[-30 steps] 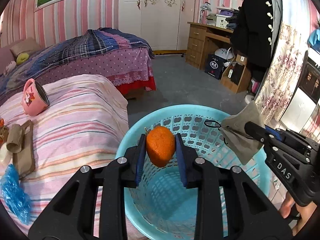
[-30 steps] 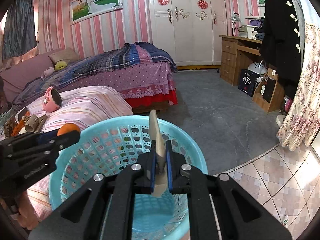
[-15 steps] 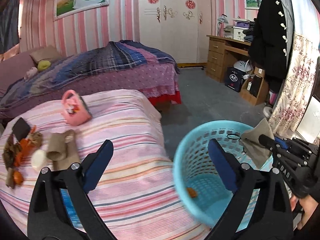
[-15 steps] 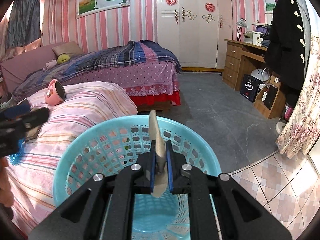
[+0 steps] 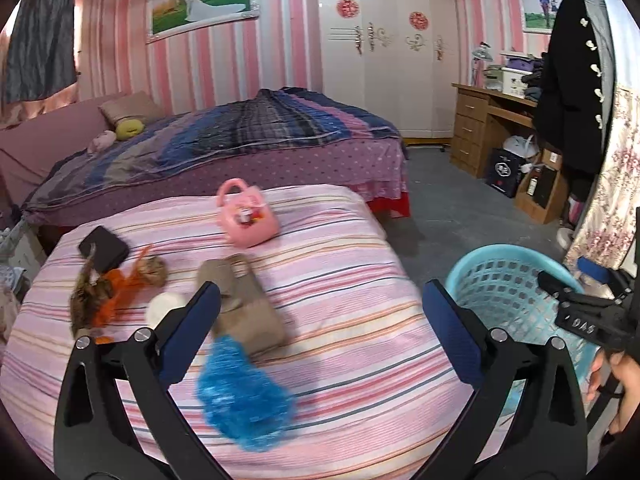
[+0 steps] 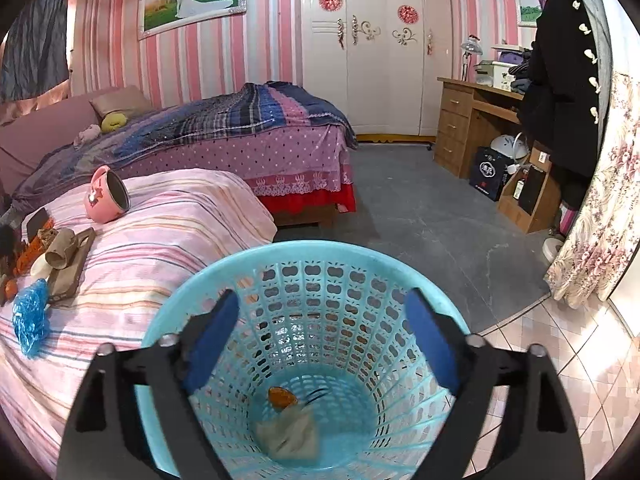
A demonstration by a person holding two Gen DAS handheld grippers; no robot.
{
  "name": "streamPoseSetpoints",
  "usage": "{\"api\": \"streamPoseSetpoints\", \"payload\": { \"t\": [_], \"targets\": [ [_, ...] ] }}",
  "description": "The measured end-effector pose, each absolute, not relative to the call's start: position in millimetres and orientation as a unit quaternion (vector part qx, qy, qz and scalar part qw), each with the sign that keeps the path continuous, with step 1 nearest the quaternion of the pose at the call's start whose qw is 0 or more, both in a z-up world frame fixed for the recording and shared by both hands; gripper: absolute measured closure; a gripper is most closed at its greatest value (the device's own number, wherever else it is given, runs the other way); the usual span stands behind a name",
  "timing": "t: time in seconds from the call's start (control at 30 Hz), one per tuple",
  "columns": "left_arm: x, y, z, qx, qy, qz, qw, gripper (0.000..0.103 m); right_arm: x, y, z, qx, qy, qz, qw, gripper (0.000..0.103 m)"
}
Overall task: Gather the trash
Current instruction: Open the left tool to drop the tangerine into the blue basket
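Both tongs, left tongs (image 5: 320,320) and right tongs (image 6: 320,344), have just been opening, empty. The blue wrapper (image 5: 244,400) on the bed (image 5: 360,280) looks light, crinkly, probably slippery; pinching its bunched middle seems best.

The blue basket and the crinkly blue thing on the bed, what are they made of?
The basket looks like hard, smooth plastic: its wall is moulded with rows of holes and the rim shines a little. The crinkly blue thing is probably thin plastic wrap or a bag: it looks see-through, crumpled and glossy, though it is blurred here.
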State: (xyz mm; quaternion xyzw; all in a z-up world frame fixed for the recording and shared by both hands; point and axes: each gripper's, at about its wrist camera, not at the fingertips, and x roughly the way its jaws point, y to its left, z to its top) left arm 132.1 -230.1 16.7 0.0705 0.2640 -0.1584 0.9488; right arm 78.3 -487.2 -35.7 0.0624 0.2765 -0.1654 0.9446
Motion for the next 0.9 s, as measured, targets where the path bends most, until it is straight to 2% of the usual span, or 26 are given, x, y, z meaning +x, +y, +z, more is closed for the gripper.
{"api": "streamPoseSetpoints", "payload": {
  "t": [0.13,0.9],
  "targets": [
    [136.2,-207.9,11.9,0.06,0.272,-0.152,0.948,0.006,84.0,-473.0,-30.4,0.055,0.271,-0.164,0.947,0.007],
    [155.2,-103.7,-13.1,0.025,0.305,-0.079,0.949,0.005,125.5,-377.6,-22.4,0.029,0.275,-0.115,0.954,0.006]
  ]
}}
